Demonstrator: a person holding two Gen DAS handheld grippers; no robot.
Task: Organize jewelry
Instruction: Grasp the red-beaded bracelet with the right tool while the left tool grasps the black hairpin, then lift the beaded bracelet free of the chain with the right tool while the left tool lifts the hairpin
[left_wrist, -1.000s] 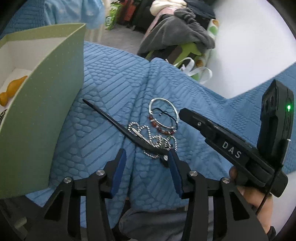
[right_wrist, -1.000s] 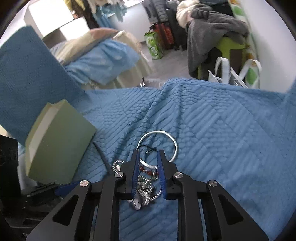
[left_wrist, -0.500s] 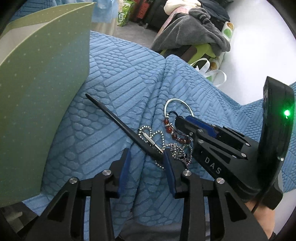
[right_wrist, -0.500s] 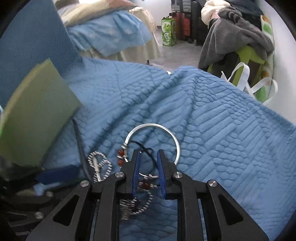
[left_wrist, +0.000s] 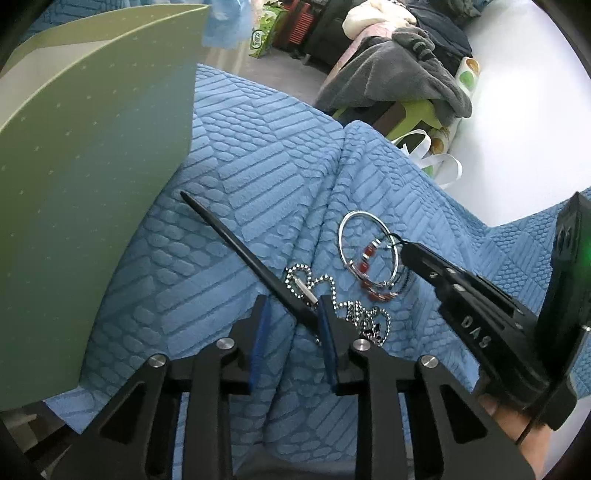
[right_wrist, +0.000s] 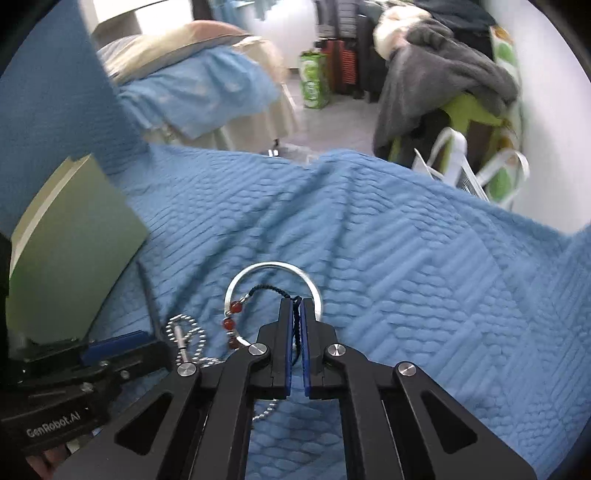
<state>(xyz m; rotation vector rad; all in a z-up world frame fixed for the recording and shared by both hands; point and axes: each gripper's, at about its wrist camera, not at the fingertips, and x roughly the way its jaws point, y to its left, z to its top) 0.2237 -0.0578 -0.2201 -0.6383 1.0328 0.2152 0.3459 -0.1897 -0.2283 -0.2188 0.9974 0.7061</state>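
Right wrist: right tool (right_wrist: 295, 325) clamped on bead bracelet (right_wrist: 236, 314) cord; left tool (left_wrist: 291, 325) apart, astride hair stick (left_wrist: 243, 254) pointing away-left.

I note the green box (left_wrist: 92, 155) walls off my left; bare blue bedspread (right_wrist: 424, 280) lies open right.

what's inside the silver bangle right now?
Inside the silver bangle: blue quilt, a dark cord and the red bead bracelet. The right gripper pinches that cord at the ring's near edge, hiding that edge.
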